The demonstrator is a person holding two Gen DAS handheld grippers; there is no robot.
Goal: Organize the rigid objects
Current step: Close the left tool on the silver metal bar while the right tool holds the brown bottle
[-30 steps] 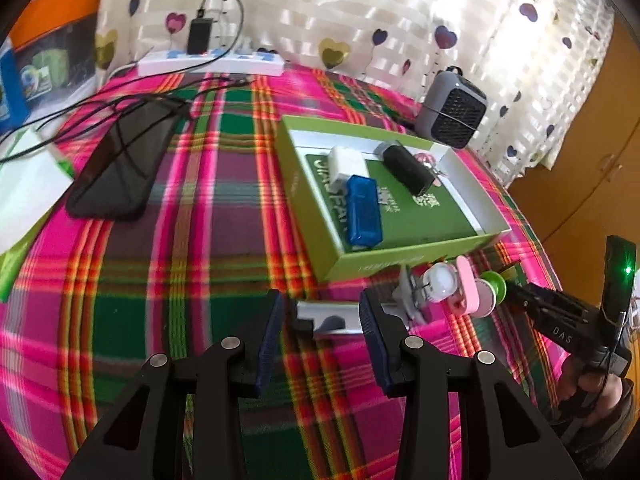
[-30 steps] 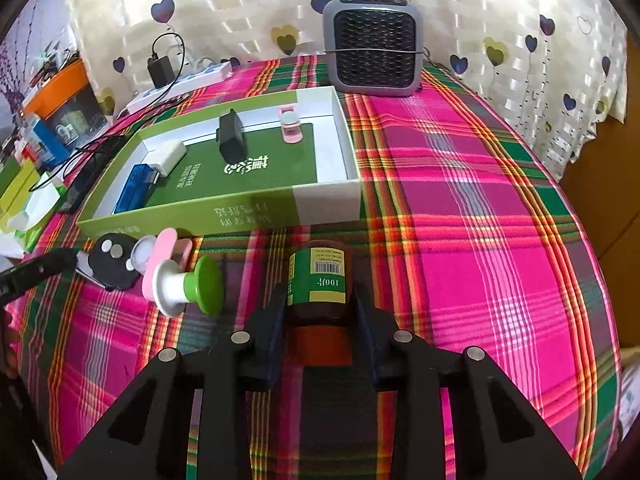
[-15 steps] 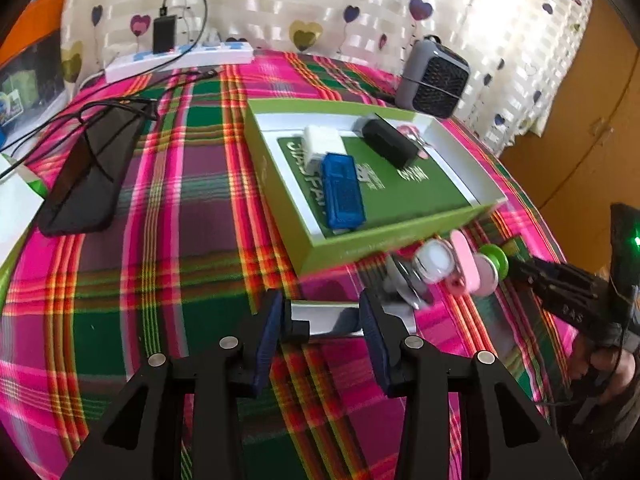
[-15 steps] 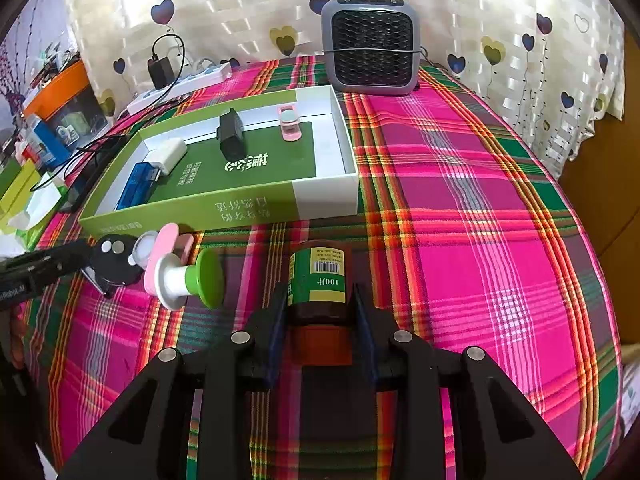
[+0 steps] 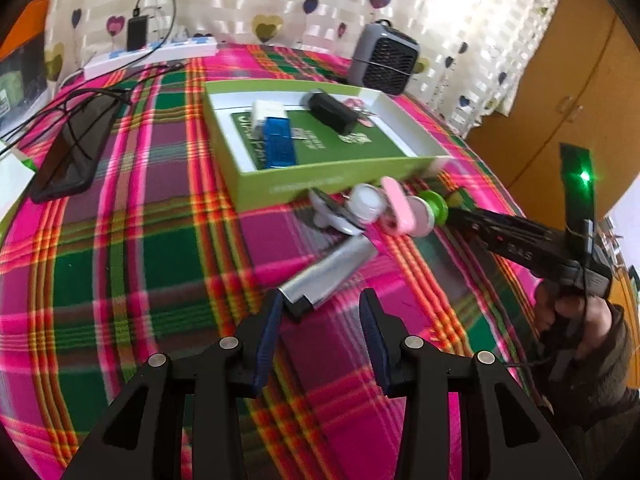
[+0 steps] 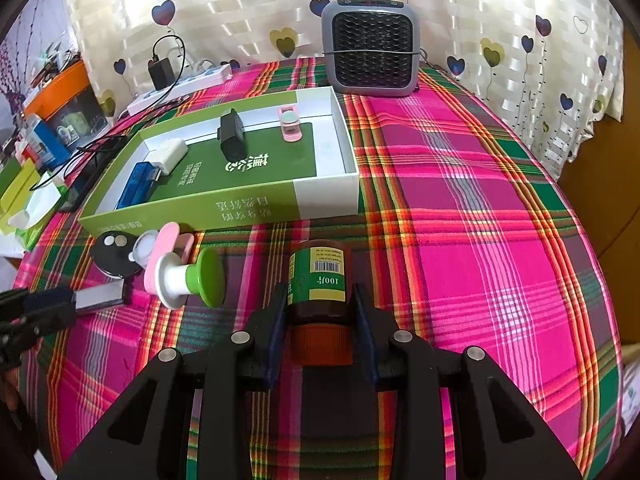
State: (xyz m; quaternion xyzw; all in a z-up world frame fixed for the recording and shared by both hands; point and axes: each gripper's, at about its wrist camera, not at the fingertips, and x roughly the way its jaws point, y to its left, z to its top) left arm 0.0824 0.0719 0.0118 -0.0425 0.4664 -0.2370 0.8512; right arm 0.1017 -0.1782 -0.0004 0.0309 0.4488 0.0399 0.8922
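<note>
Right gripper [image 6: 320, 328] is clamped on the brown pill bottle [image 6: 318, 280], which lies on the plaid tablecloth [image 6: 460, 240], orange cap toward the camera, green label up. Just left of it sits the green-and-white stamp-like piece [image 6: 192, 278], with a pink-and-white clip [image 6: 160, 248] and a black round disc [image 6: 112, 254] beyond. Far left, the left gripper [image 6: 36, 312] pokes in, a silver bar [image 6: 100, 296] at its tip. Farther back lies the green box [image 6: 224, 208] holding a blue stick [image 6: 136, 188], a white block [image 6: 170, 154], a black plug [image 6: 232, 136] and a pink clip [image 6: 290, 122]. A grey heater [image 6: 370, 46] stands beyond it.
</note>
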